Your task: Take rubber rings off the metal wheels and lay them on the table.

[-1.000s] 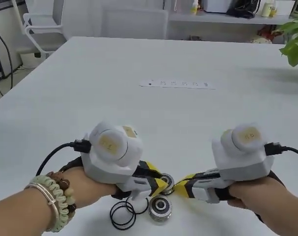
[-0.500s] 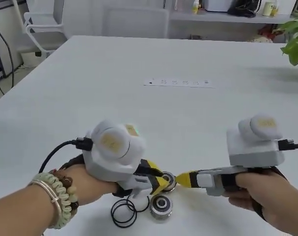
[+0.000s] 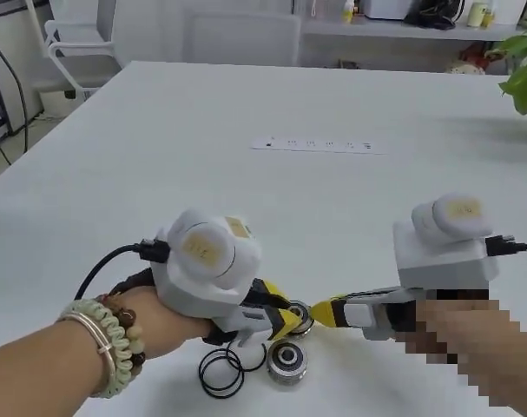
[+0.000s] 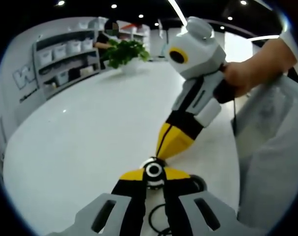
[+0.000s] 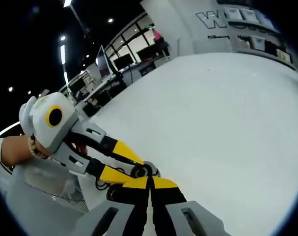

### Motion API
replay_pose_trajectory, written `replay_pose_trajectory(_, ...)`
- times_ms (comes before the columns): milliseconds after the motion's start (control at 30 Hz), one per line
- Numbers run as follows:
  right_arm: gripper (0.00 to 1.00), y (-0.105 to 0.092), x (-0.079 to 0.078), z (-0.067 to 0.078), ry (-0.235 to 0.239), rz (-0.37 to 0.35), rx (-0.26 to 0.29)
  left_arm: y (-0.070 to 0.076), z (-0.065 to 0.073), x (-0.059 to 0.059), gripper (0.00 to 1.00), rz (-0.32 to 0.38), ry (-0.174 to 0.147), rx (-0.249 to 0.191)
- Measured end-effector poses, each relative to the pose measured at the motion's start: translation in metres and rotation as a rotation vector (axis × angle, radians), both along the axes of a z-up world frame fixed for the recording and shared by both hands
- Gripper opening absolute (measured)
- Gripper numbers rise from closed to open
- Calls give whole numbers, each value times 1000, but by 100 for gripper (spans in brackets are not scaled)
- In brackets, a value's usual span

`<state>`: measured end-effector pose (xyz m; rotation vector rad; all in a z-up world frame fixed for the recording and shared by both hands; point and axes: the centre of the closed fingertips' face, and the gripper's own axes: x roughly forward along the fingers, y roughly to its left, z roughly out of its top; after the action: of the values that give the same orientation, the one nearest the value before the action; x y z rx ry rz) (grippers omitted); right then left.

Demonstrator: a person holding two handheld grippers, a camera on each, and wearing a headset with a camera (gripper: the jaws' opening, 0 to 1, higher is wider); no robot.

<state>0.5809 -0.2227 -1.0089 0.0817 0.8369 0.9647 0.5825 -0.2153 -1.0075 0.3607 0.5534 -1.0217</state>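
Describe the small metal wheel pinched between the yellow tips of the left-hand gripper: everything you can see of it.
The wheel is small, round and shiny, metal by its look, with a pale face around a dark centre hole. The left gripper clamps it between its yellow tips, with the wheel's flat face turned toward that gripper's camera, close to the white table. The right gripper, its yellow tips closed to a point, meets the wheel's far edge. Finer detail of its rim is too small to make out.

Left tool [image 3: 291,321], right tool [image 3: 319,314]: yellow-black, white housings. Rings [image 3: 221,371] black; wheel [image 3: 299,317] silver; table [image 3: 246,191] white.
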Motion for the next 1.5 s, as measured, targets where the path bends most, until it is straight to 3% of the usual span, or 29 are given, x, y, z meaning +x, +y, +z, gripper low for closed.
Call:
replay_pose_trajectory(867,0,9,-1,4,-30,39,7,-1,-1,0,13,-6,-14,2)
replay_pose_trajectory(1033,0,15,-7,11,-13,65,53,-1,0,0,13,-12,-19,4)
replay_pose_trajectory(1067,0,17,-4,19,-32,49,84,-1,0,0,13,-17,-18,7)
replay_pose_trajectory(1100,0,16,-5,17,-26,52,65,-1,0,0,13,-16,-16,9)
replay_pose_trajectory(1133,0,15,-2,17,-50,55,50,-1,0,-1,13,-16,-17,7)
replay_pose_trajectory(1267,0,10,1,13,-29,27,56,-1,0,-1,14,-20,-24,10)
replay_pose_trajectory(1400,0,5,0,2,-13,19,7,-1,1,-2,14,-14,2,13)
replay_pose_trajectory(1500,0,4,-1,3,-12,20,9,-3,4,-5,18,-24,23,6)
